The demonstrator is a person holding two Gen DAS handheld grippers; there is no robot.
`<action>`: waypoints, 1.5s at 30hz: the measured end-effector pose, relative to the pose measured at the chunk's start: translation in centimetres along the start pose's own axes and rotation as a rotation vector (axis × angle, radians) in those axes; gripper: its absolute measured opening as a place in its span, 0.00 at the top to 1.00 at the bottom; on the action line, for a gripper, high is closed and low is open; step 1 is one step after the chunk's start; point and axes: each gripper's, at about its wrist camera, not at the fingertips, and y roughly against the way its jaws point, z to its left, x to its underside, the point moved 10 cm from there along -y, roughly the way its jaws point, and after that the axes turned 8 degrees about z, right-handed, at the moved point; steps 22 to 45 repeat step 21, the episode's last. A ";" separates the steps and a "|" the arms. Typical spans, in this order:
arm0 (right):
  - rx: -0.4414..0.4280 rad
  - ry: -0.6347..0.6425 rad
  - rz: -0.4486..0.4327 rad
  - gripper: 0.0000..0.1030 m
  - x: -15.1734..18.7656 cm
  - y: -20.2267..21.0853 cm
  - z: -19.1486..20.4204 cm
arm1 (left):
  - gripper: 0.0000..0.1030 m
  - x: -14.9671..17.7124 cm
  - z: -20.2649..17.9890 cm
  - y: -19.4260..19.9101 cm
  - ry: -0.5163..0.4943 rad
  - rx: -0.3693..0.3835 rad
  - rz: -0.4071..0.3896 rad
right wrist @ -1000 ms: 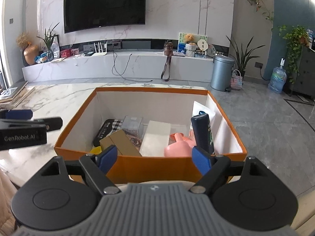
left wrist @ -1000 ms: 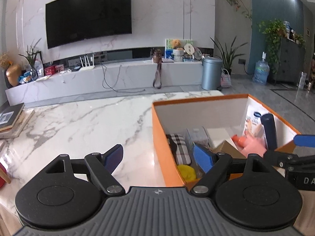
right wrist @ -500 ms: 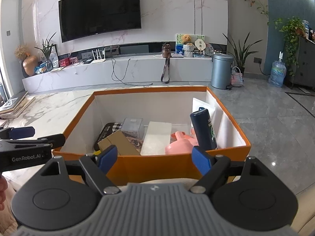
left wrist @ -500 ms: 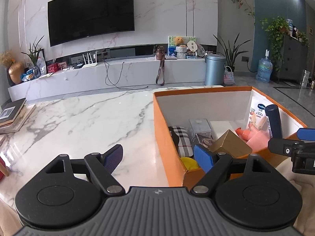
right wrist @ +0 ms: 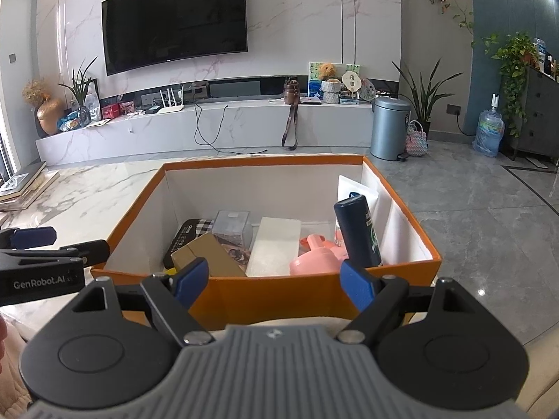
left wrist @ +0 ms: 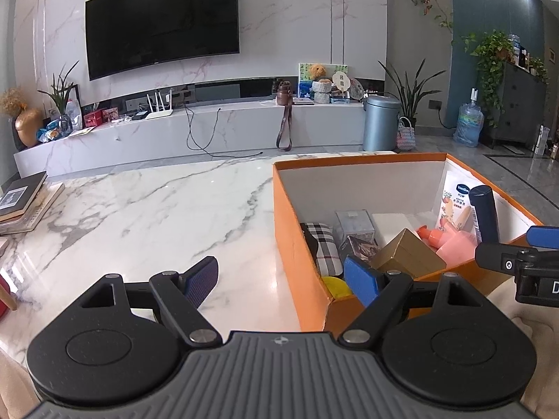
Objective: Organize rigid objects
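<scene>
Right wrist view: the right gripper (right wrist: 274,281) fingers are spread wide and empty before the orange box (right wrist: 265,295); the left gripper (left wrist: 281,281) likewise.

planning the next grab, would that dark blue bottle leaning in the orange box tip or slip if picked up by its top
The dark blue bottle is tall, narrow and leaning, so a nudge would probably topple it. Its surface looks smooth, perhaps slippery. It seems rigid plastic.

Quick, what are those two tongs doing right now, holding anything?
Left tongs: open, holding nothing, over the marble table beside the orange box.
Right tongs: open, holding nothing, at the box's near wall.
</scene>
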 end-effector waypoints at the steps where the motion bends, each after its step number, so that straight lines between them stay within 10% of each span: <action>1: 0.000 0.000 0.001 0.20 0.0 0.0 0.0 | 0.07 0.0 0.0 0.0 0.001 0.000 0.001; 45: -0.006 -0.008 0.003 0.21 -0.1 -0.3 -0.3 | 0.07 -0.1 0.2 0.2 0.022 -0.009 0.017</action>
